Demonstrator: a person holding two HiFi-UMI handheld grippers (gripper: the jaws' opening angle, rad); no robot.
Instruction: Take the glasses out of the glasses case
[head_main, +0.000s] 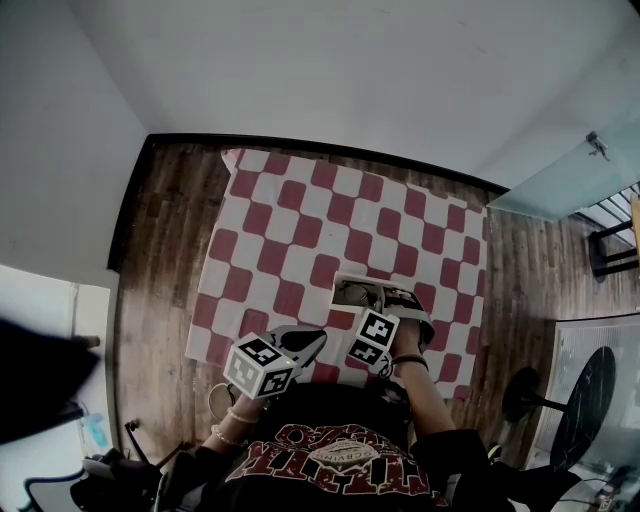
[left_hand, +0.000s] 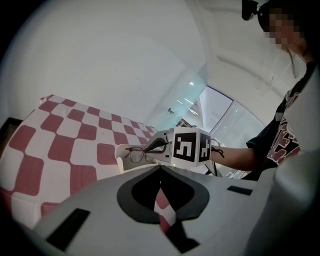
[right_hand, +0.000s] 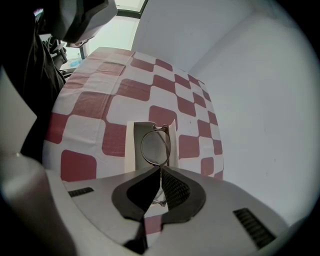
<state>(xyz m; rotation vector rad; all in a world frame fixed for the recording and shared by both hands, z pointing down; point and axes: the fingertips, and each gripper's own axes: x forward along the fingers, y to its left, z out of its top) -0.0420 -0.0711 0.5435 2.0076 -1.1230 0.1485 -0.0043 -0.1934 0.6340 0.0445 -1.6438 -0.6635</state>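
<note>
The glasses case (head_main: 352, 293) lies open on the checked tablecloth (head_main: 290, 240) near the table's front edge, pale outside and dark inside. My right gripper (right_hand: 160, 172) is shut on the thin dark-framed glasses (right_hand: 155, 147), which it holds just over the open case (right_hand: 131, 145). One round lens stands up past the jaw tips. In the left gripper view, the right gripper (left_hand: 192, 145) holds the glasses (left_hand: 136, 152) just above the case (left_hand: 122, 157). My left gripper (left_hand: 160, 172) is shut on nothing, to the left of the case (head_main: 305, 345).
The cloth covers a table on a dark wooden floor (head_main: 160, 250), with white walls behind. A glass door (head_main: 560, 185) and a black round stand (head_main: 585, 405) are at the right. The person's torso is close to the table's front edge.
</note>
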